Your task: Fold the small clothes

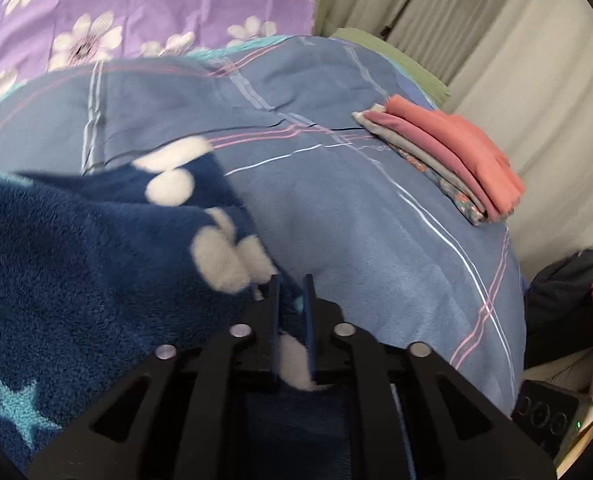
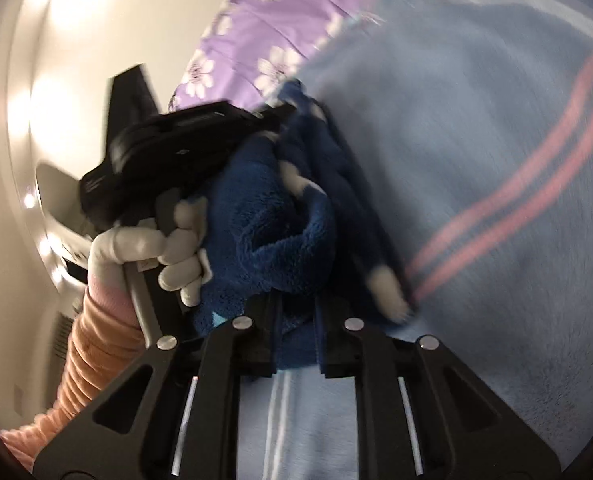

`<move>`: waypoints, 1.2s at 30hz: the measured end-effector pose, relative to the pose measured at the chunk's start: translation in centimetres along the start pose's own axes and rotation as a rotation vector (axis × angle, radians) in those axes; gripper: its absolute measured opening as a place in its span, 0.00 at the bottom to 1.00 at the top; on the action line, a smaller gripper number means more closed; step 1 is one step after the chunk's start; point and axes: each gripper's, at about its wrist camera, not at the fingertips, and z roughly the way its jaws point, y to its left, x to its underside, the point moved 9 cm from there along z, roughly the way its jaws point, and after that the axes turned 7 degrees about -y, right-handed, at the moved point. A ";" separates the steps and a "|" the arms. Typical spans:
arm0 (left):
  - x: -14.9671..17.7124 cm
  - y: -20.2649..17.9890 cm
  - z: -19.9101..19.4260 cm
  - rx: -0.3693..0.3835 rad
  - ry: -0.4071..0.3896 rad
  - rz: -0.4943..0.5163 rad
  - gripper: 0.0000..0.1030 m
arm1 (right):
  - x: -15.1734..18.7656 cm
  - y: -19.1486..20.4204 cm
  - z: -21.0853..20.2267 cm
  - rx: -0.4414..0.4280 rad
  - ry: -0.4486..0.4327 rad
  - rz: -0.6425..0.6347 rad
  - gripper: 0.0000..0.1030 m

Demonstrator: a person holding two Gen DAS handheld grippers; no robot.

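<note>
Gripping fleece garment [image 1: 76,264] edge | left gripper [image 1: 292,292] | right gripper [image 2: 296,304]

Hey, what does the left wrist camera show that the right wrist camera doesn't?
Only the left wrist view shows the stack of folded clothes near the bed's far edge, the grey curtain, a dark bag on the floor, and the left gripper shut on the fleece.

Only the right wrist view shows the gloved hand holding the other gripper, a peach sleeve, and the white wall.

Both show the navy fleece garment, the blue plaid bedcover and the purple floral sheet; the right gripper also clamps the fleece.
</note>
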 end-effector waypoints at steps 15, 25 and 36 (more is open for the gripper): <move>0.4 -1.8 -2.6 0.064 -0.032 0.066 0.29 | -1.6 2.4 0.8 0.008 -0.008 -0.039 0.23; -2.3 4.7 -12.2 -0.059 -0.203 0.119 0.24 | -1.8 3.3 -3.3 0.052 -0.096 -0.139 0.17; 3.8 7.9 -3.4 -0.279 0.036 0.245 0.00 | -2.5 1.3 -4.9 0.232 -0.155 -0.231 0.38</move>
